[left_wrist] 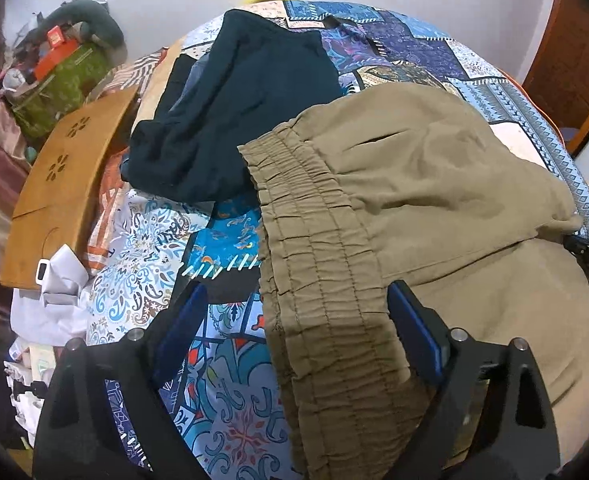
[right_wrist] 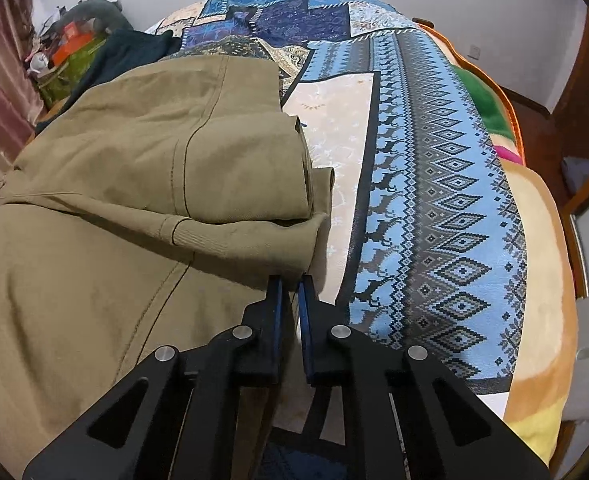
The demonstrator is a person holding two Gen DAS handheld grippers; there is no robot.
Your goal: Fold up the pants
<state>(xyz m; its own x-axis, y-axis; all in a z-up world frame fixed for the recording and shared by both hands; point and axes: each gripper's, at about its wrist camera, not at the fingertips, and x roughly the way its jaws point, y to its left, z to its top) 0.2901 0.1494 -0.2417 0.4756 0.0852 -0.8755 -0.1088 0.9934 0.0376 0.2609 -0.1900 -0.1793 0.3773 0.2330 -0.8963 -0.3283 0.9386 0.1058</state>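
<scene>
Khaki pants (left_wrist: 414,184) lie partly folded on a patterned bedspread (right_wrist: 434,184). The left gripper (left_wrist: 294,300) is spread wide, straddling the gathered waistband (left_wrist: 314,248), which runs from six toward eleven o'clock. The right gripper (right_wrist: 290,284), fingers nearly pressed together, meets the fold's edge at twelve o'clock — whether it pinches cloth I cannot tell. Fabric extends toward ten o'clock; the left looks nearer.

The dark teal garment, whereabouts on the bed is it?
In the left wrist view the dark teal garment lies on the patterned quilt, up and left of the khaki pants, beside the brown board.
</scene>
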